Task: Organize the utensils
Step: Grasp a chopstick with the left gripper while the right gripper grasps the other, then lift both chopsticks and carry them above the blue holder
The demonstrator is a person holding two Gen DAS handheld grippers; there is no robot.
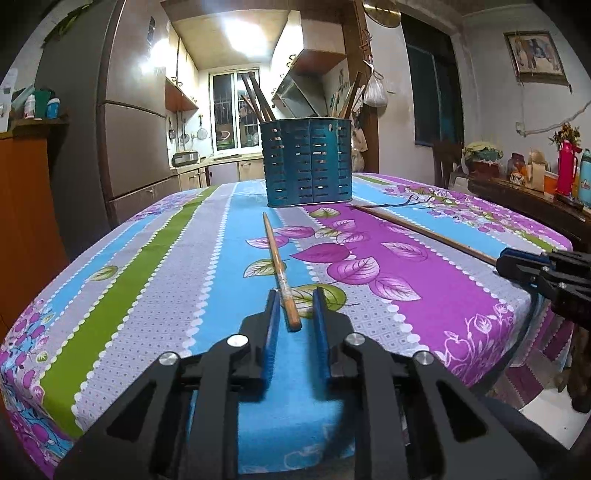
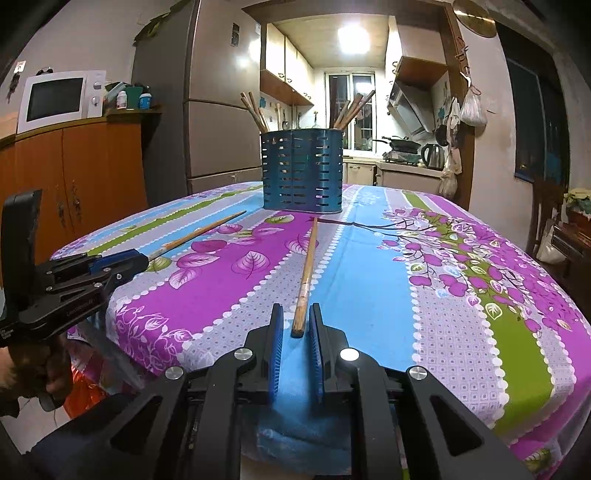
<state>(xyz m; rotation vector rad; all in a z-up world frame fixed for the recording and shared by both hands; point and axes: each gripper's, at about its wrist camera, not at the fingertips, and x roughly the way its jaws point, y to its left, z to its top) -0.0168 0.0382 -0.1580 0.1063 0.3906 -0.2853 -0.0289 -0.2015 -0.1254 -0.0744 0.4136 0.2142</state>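
A table under a striped floral tablecloth stands before a tall refrigerator, an orange cabinet carrying a microwave, and a doorway into a kitchen with a barred window, wall cupboards and a lit ceiling lamp.

A floral tablecloth in purple, blue, green and grey stripes covers the bench. Behind it stands a tall grey refrigerator. Left of that, a white microwave sits on an orange wooden cabinet, with small bottles and a green cup beside it. Through the doorway, the kitchen shows a window, a range hood, a wok on the stove and an electric kettle. A white plastic bag hangs on the door frame. In the left wrist view, a framed picture hangs on the wall above a red thermos on a dark side table.
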